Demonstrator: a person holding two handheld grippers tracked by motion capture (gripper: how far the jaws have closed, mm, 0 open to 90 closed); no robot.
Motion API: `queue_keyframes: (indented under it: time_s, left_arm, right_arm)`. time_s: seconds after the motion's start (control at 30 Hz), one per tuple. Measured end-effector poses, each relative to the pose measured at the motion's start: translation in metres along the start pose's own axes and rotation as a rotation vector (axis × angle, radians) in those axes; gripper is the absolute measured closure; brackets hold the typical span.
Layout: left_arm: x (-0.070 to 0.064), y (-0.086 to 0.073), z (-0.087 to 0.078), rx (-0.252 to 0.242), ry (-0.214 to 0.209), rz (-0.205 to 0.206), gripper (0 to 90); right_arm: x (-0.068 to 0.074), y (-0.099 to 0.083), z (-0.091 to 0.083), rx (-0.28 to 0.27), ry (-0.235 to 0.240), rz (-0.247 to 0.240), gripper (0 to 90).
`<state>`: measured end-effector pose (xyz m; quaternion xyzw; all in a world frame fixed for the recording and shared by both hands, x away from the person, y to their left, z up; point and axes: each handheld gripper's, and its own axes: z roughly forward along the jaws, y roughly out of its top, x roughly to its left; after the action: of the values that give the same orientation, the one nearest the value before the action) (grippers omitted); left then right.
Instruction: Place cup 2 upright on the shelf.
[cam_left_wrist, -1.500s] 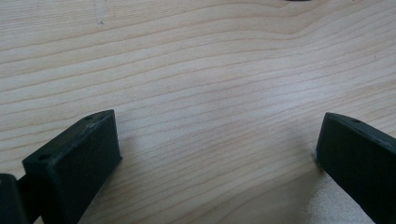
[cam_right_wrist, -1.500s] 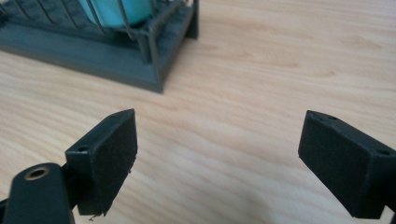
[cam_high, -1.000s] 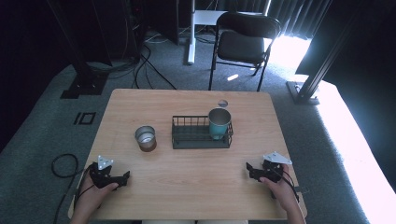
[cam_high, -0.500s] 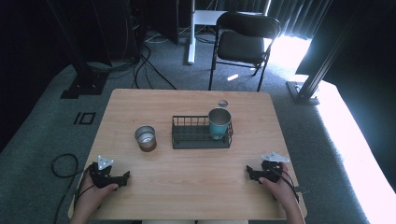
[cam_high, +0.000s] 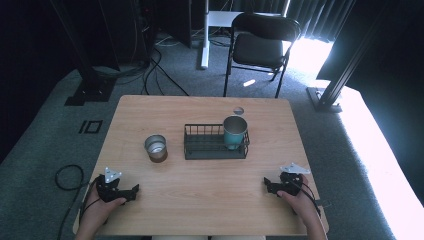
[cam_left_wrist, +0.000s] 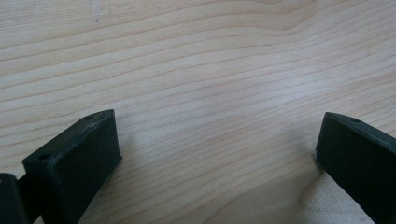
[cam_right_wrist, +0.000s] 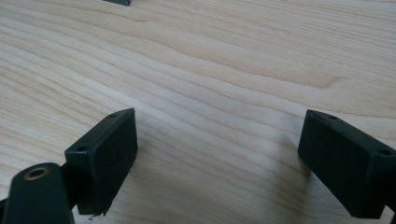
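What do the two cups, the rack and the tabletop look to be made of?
Teal cup: probably metal with a matte painted coat, its rim paler. Small cup: likely bare steel, the inside shiny, the outside brownish. Rack: thin dark wire, seemingly coated metal. Table: light wood or wood-look laminate, its grain lines plain in both gripper views; which, I cannot tell.

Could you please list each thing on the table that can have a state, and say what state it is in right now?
Left gripper: open, holding nothing, low over the table.
Right gripper: open, holding nothing, low over the table.
Teal cup: upright, inside the wire basket's right end.
Wire basket: upright, holding the teal cup.
Metal cup: upright, left of the basket, apart from it.
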<state>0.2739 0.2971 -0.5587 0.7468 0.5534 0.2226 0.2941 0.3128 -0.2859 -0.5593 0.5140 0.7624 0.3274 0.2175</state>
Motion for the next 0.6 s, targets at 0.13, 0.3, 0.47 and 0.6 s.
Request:
queue_keyframes:
  time_s: [0.13,0.3,0.47,0.6]
  left_arm:
    - [-0.0010,-0.0008,-0.0008,-0.002,-0.020,0.030,0.6]
    - [-0.0035,-0.0008,-0.0018,-0.025,-0.028,0.065,0.7]
    - [-0.0042,0.0034,-0.0023,-0.060,-0.068,0.059,0.7]
    - [-0.0037,0.0069,-0.0018,-0.066,-0.064,0.069,0.7]
  right_arm:
    - [0.0000,0.0000,0.0000,0.000,0.000,0.000,11.4]
    - [0.0000,0.0000,0.0000,0.000,0.000,0.000,11.4]
    - [0.0000,-0.0002,-0.0001,-0.001,0.006,-0.006,11.4]
    - [-0.0003,-0.0004,-0.0003,-0.001,0.008,-0.011,11.4]
